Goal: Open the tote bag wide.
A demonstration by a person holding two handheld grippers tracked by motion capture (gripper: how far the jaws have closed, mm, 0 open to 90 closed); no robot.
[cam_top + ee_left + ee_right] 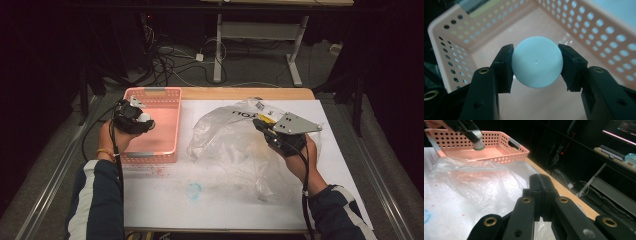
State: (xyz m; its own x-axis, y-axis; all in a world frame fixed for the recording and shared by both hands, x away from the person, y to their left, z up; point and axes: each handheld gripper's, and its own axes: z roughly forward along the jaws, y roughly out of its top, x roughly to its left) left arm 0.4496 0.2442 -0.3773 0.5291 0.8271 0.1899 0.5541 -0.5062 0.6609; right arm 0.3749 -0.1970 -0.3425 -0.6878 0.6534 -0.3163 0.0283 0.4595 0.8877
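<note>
- High view: we see the left gripper (pixel 142 120) over the pink basket (pixel 167 95), which stands at the far left corner of the table (pixel 220 200). It carries a white ball (pixel 145 118) above the basket floor. The right gripper (pixel 264 128) sits on the clear plastic bag (pixel 225 140), near the far right corner of the table. A forearm comes in from the near edge on each side.
- Left gripper view: we see the 2 jaws clamped on opposite sides of the white ball (pixel 537 65), pads pressing its surface. The basket (pixel 599 37) lies below, its floor bare under the ball. We judge the step in hand to be lifting the ball out of the basket.
- Right gripper view: we see the 2 jaws pressed together and pinching a fold of the bag (pixel 486 185), close to the table's wooden edge (pixel 564 192). The basket (pixel 506 152) and the left gripper (pixel 477 143) appear beyond. The next move, in our judgement, calls for carrying the ball across to the bag's mouth while the right gripper holds the film up.
</note>
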